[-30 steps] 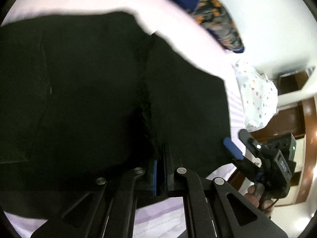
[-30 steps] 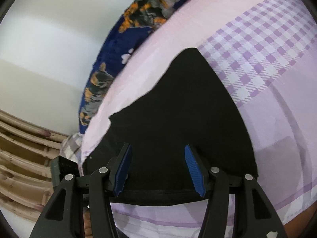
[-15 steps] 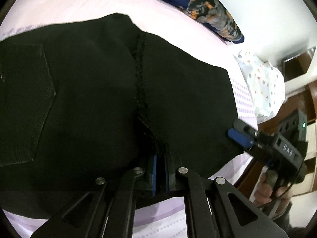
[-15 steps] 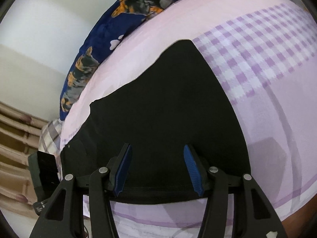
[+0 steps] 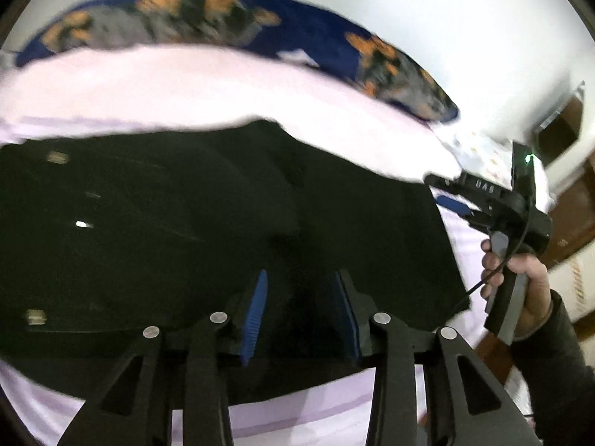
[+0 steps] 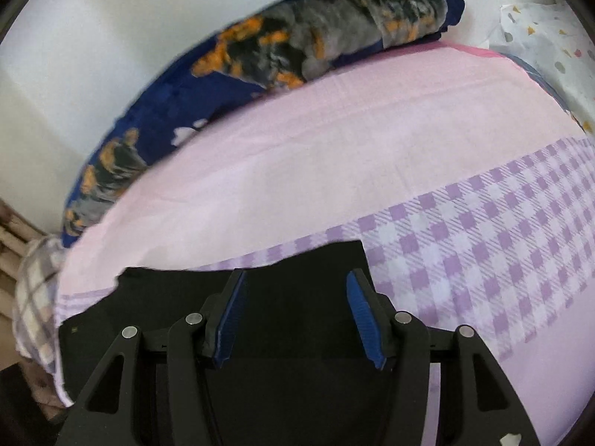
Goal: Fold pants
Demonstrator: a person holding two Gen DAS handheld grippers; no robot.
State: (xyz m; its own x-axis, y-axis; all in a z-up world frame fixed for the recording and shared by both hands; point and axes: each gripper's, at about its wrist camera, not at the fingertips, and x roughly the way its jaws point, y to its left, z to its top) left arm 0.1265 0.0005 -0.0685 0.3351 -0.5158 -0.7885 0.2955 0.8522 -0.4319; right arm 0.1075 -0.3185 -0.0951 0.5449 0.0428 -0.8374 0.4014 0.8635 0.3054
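A: Where are the pants [image 5: 208, 230]?

B: Spread flat on the bed [image 6: 305, 171], a black sheet of cloth over the pink and purple-checked bedsheet [image 6: 483, 230]. In the left wrist view they fill most of the middle; in the right wrist view only one end shows, low in the picture, its far edge lying across the start of the checked band.

A: And the left gripper [image 5: 299, 304]?

B: Its fingers [image 5: 256, 308] are released, spread apart with black cloth showing between them. Nothing is pinched there. The blue pads sit low over the cloth; I cannot tell whether they touch it.

A: The right gripper [image 6: 299, 316]?

B: Also released, fingers wide, blue pads over the end of the pants with bare cloth between. From the left wrist view the same tool is seen at the right edge of the pants, held by the right hand [image 5: 520, 282] in a dark sleeve, with a cable hanging from it.

A: What is around them?

B: A dark blue blanket [image 6: 267, 55] with orange and grey print lies bunched along the far side of the bed against the white wall [image 5: 446, 18]. A white cloth with coloured dots [image 6: 550, 18] sits at the far right corner. A plaid cloth [image 6: 33, 286] hangs off the left edge in the right wrist view. Brown wooden furniture [image 5: 572, 212] stands beyond the bed.

A: Anything lying on the pants?

B: Only a few small pale glints on the left part; too blurred to name.
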